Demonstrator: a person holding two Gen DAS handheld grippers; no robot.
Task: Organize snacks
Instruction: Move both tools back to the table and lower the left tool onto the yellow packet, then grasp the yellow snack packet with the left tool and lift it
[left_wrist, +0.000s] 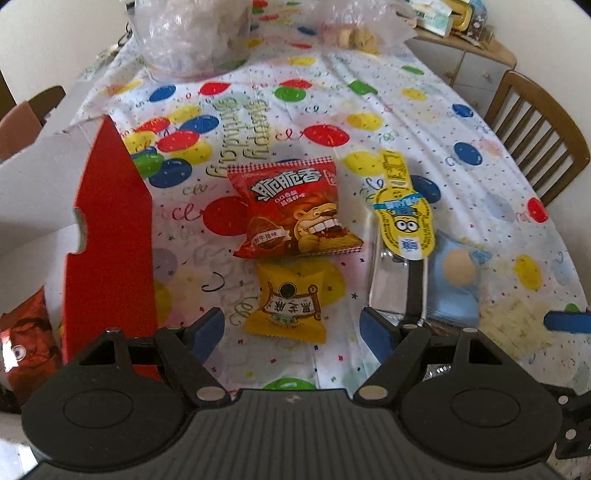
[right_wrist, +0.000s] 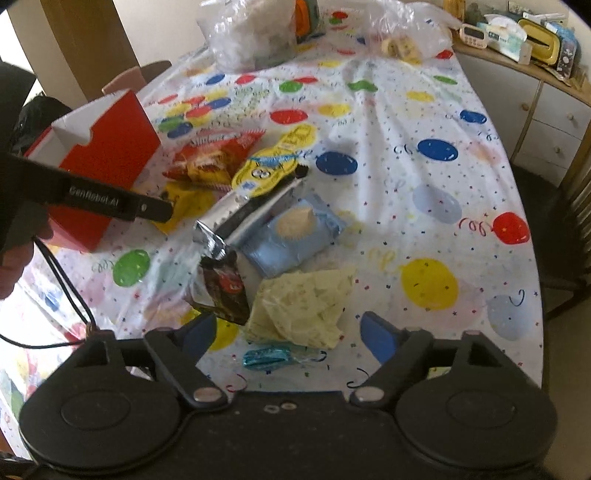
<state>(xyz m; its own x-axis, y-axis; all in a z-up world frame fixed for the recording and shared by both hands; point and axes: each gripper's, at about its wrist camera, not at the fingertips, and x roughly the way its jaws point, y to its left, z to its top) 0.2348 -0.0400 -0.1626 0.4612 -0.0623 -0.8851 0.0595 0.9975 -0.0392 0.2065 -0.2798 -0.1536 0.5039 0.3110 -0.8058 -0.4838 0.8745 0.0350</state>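
Observation:
My left gripper (left_wrist: 291, 332) is open low over the table, with a yellow snack packet (left_wrist: 291, 302) lying flat between its blue fingertips. Just beyond it lies a red snack bag (left_wrist: 295, 210) with a cartoon lion. To the left stands an open red box (left_wrist: 110, 229) holding an orange-red packet (left_wrist: 26, 332). My right gripper (right_wrist: 288, 336) is open too, over a pale yellow packet (right_wrist: 303, 306) and a teal candy (right_wrist: 266, 356). A dark packet (right_wrist: 221, 291) touches its left finger. Neither gripper holds anything.
A yellow cartoon-labelled snack (left_wrist: 402, 214), a silver wrapper (right_wrist: 236, 210) and a light blue packet (right_wrist: 295, 232) lie mid-table on the balloon-print cloth (right_wrist: 424, 221). Clear plastic bags (left_wrist: 192, 33) sit at the far end. A wooden chair (left_wrist: 535, 136) and a cabinet (right_wrist: 535, 110) stand to the right.

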